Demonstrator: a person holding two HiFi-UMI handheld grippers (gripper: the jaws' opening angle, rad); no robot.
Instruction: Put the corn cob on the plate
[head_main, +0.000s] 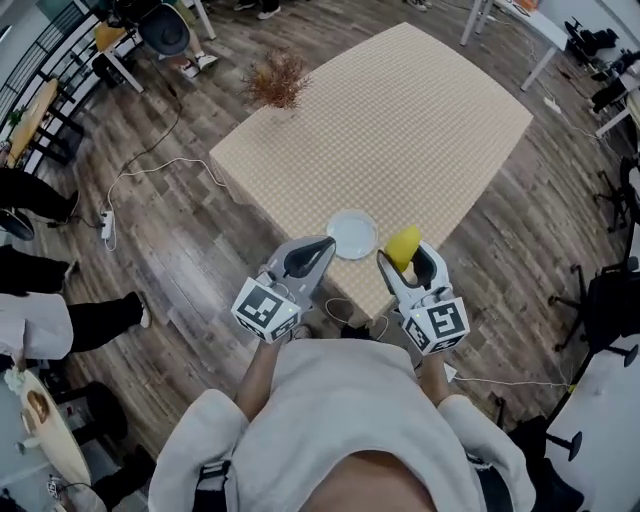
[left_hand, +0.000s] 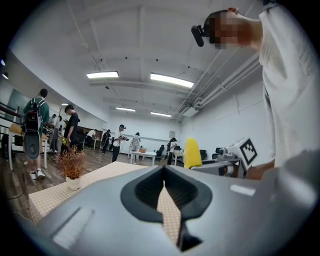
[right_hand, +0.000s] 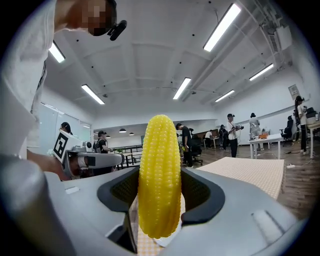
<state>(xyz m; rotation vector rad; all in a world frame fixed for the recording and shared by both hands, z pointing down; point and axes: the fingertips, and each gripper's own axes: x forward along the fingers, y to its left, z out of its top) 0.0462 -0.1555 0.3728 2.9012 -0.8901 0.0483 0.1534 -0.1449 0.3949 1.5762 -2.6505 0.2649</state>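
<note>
The carry step is in hand: the right gripper (head_main: 405, 262) clamps the upright corn cob (right_hand: 160, 175) just beside the white plate (head_main: 352, 234) (the left gripper (head_main: 318, 252), jaws together, holds nothing), so next it likely shifts over the plate, lowers and lets go.

You wear a pale sweatshirt (head_main: 335, 420); your grey left gripper (head_main: 322, 244) and right gripper (head_main: 405, 256) each carry a black-and-white marker cube (head_main: 266, 308).
</note>
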